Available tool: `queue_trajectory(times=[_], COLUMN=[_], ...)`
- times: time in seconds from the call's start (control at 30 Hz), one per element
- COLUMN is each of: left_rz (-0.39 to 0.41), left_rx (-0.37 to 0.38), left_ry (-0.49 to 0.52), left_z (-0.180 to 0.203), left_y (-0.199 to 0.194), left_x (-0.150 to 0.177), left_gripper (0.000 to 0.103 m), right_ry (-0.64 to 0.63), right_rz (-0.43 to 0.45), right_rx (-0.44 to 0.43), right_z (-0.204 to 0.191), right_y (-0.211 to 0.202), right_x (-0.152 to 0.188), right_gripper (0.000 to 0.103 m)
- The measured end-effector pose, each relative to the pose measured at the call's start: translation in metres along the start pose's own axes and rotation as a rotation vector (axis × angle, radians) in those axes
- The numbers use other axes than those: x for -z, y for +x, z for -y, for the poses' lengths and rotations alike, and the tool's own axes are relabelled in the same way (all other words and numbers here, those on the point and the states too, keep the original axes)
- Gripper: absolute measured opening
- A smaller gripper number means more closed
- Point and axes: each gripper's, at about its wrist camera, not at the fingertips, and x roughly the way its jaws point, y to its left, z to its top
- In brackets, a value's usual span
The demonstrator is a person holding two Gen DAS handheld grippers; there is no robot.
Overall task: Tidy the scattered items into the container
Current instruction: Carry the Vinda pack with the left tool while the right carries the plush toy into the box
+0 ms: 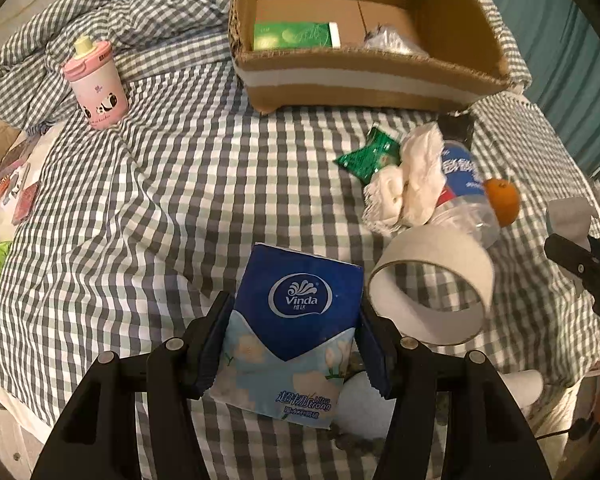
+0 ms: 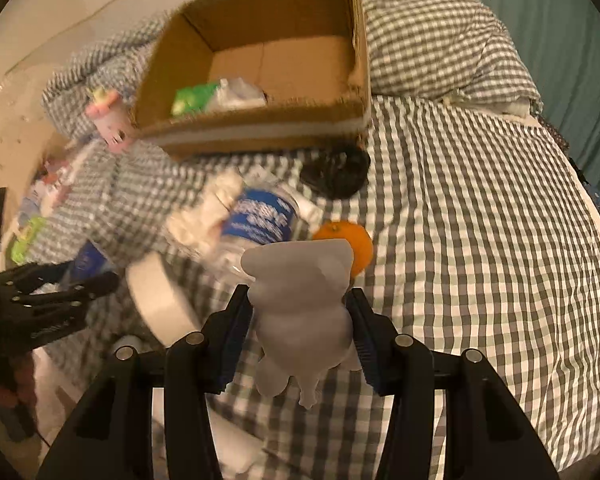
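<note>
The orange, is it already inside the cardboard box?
No, the orange lies on the checked bedsheet beside the plastic bottle, well outside the cardboard box.

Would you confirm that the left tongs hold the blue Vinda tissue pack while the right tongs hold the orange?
Not quite: the right tongs hold a grey figurine, as the right wrist view shows; the orange lies on the bed. The left tongs do hold the Vinda tissue pack.

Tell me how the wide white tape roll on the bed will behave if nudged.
The tape roll rests tilted on its rim against the plastic bottle, so it may topple flat or roll. Its hollow core suggests it is light. The soft checked bedding would probably damp rolling.
</note>
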Motion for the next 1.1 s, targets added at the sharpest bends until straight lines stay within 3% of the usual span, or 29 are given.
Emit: queue_trajectory(times=[0.17, 0.33, 0.43, 0.57, 0.7, 0.73, 0.77, 0.8, 0.83, 0.87, 0.97, 1.1], left_rz=[0.068, 0.226, 0.288, 0.271, 0.231, 0.226, 0.223, 0.225, 0.226, 0.225, 0.219, 0.205], left_rx=[0.06, 0.123, 0.098, 0.089, 0.084, 0.084, 0.087, 0.095, 0.1, 0.087, 0.04, 0.058], left_ry=[-0.019, 0.026, 0.056, 0.047, 0.048, 0.046, 0.043, 0.041, 0.039, 0.035, 0.029, 0.009], left_z=[0.001, 0.012, 0.02, 0.022, 0.023, 0.022, 0.021, 0.022, 0.023, 0.024, 0.024, 0.017], left_y=[-0.033, -0.081, -0.091, -0.067, -0.035, -0.03, -0.023, -0.016, -0.011, -0.006, 0.003, 0.005], left_x=[-0.036, -0.113, -0.153, -0.184, -0.195, -0.195, -0.197, -0.198, -0.198, -0.199, -0.2, -0.201], left_gripper=[0.06, 0.06, 0.06, 0.06, 0.06, 0.06, 0.061, 0.071, 0.097, 0.103, 0.103, 0.103], right_ry=[0.01, -0.012, 0.009, 0.022, 0.025, 0.029, 0.039, 0.053, 0.08, 0.112, 0.118, 0.112], right_rz=[0.13, 0.26, 0.266, 0.231, 0.199, 0.204, 0.238, 0.259, 0.274, 0.279, 0.271, 0.279], right_rx=[-0.058, -0.054, -0.049, -0.061, -0.066, -0.066, -0.079, -0.098, -0.101, -0.093, -0.137, -0.093], right_z=[-0.004, -0.009, -0.007, -0.005, -0.003, -0.003, 0.0, 0.005, 0.008, 0.012, 0.019, 0.024], right_y=[-0.04, -0.068, -0.057, -0.028, -0.001, 0.004, 0.005, 0.004, 0.005, 0.007, 0.012, 0.005], right_x=[-0.053, -0.123, -0.149, -0.168, -0.177, -0.178, -0.179, -0.18, -0.181, -0.182, -0.18, -0.166], right_gripper=[0.048, 0.048, 0.048, 0.048, 0.049, 0.051, 0.084, 0.103, 0.103, 0.103, 0.102, 0.103])
